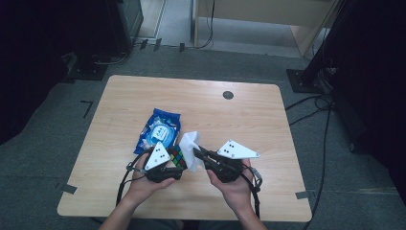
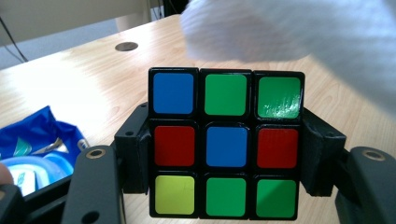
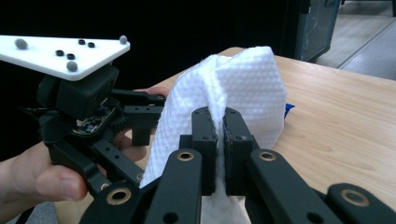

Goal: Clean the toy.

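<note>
One puzzle cube (image 2: 225,142), one white wipe (image 3: 233,88) and one blue wipe pack (image 1: 160,129) are on or over the worktop (image 1: 249,115). The left gripper (image 1: 173,160), held low near the front edge, has its jaws clamped on the cube's two sides. The right gripper (image 1: 197,153) points toward the cube, jaws pinched shut on the wipe, which hangs just beside and above it.

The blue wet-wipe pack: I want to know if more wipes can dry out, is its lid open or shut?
Cannot tell: the blue wet-wipe pack lies flat, its round lid too small and blurred to read.
</note>
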A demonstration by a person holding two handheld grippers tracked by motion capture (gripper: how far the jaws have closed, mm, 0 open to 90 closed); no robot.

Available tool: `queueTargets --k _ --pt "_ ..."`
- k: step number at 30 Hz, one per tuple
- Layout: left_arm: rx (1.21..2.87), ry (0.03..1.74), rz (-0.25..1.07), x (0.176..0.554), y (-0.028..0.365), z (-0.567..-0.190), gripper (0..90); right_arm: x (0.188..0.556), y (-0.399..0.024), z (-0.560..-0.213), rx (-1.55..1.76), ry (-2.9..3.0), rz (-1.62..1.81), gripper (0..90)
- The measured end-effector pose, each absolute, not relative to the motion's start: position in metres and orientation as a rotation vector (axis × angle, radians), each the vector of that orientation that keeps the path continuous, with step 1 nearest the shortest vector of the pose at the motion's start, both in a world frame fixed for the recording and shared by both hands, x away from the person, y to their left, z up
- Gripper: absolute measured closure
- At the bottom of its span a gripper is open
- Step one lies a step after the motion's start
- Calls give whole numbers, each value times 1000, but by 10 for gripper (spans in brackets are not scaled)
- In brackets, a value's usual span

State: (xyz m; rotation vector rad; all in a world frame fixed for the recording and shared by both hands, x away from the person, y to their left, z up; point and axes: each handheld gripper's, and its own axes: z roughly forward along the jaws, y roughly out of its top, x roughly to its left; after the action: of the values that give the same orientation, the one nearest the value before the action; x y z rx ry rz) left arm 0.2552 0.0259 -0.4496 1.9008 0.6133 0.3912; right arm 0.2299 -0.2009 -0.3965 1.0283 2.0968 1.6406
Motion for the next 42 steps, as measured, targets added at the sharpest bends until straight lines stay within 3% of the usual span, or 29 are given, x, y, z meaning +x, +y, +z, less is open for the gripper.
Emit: queueTargets --k 21,42 --pt "1915 486 441 241 13 -448 338 234 -192 -412 1009 2080 1544 855" --pt "1905 471 455 240 16 -445 337 245 -200 -425 1081 2066 1492 861"
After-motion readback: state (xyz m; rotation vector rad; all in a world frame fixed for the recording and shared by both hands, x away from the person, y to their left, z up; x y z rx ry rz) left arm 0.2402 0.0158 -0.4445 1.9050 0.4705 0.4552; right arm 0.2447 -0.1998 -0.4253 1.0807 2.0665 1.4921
